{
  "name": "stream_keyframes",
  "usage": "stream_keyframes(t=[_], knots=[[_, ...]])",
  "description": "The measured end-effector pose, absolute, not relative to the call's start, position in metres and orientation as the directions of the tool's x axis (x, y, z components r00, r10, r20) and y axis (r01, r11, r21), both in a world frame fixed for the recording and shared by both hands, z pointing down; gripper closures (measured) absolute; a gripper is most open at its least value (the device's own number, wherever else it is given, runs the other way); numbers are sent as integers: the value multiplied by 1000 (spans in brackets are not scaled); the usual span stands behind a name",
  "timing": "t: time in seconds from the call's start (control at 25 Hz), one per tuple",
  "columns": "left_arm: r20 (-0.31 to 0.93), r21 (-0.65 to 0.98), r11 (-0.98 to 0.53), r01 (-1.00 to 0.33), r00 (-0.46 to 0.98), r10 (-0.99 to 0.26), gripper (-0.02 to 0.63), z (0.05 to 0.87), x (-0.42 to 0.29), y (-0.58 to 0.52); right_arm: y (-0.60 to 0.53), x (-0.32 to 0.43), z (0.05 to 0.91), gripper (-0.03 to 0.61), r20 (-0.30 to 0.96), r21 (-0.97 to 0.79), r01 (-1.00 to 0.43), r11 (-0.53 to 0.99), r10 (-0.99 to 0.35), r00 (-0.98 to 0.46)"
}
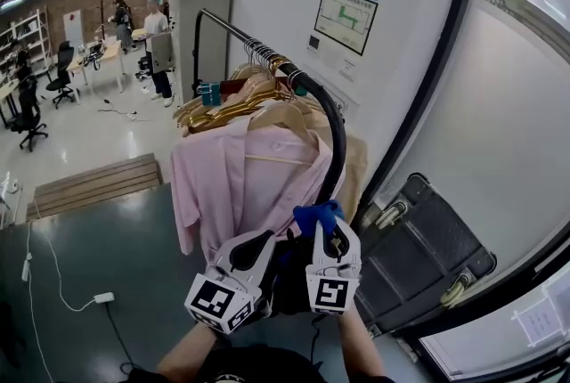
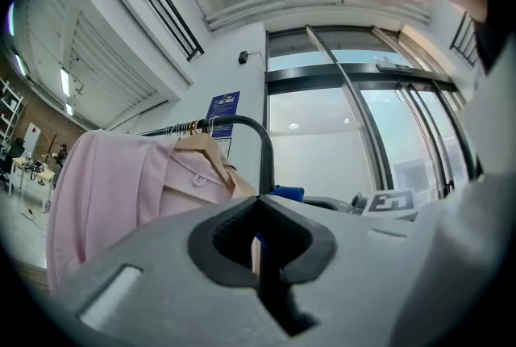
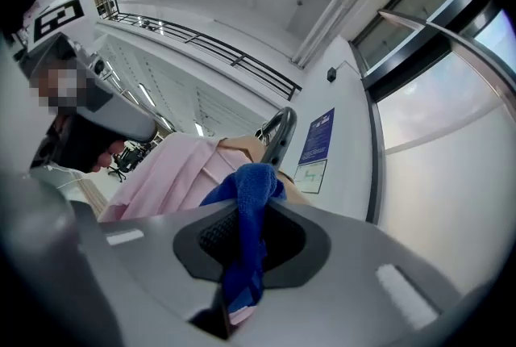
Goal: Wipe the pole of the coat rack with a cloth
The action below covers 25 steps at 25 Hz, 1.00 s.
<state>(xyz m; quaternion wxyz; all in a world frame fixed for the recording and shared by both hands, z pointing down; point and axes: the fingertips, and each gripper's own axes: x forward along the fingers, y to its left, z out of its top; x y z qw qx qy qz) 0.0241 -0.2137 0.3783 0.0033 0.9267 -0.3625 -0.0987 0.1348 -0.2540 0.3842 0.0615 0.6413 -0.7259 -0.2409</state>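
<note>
The coat rack's black pole [image 1: 335, 136] runs from the far left and bends down at the near end; it also shows as the pole [image 2: 265, 150] and the pole [image 3: 278, 137]. My right gripper [image 1: 329, 234] is shut on a blue cloth [image 1: 316, 215], pressed against the lower part of the bend. The blue cloth [image 3: 248, 228] bunches between the jaws, its top touching the pole. My left gripper [image 1: 258, 252] sits just left of the right one, shut and empty, below the pink shirt [image 1: 236, 181].
Wooden hangers [image 1: 240, 101] and the pink shirt [image 2: 121, 192] hang on the rail. A black suitcase [image 1: 423, 252] lies at the right by the glass wall. A wooden pallet [image 1: 93, 185] sits on the floor at the left. People stand at desks [image 1: 107, 52] far back.
</note>
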Motion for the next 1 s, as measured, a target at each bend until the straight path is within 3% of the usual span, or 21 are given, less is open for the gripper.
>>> stream_keyframes(t=[0.36, 0.52, 0.76, 1.0], knots=[[-186, 116, -717, -687, 694, -695, 609, 383, 21, -211, -266, 128, 244, 532, -352, 447, -890, 90, -897, -267], [-197, 124, -721, -682, 695, -691, 609, 378, 22, -213, -294, 110, 196, 531, -244, 550, -823, 143, -915, -322], [-249, 63, -736, -674, 704, -665, 609, 346, 28, -217, -326, 101, 170, 529, -158, 557, -809, 190, -932, -327], [-244, 53, -734, -677, 704, -667, 609, 342, 24, -219, -294, 107, 191, 532, -274, 543, -831, 119, -911, -309]])
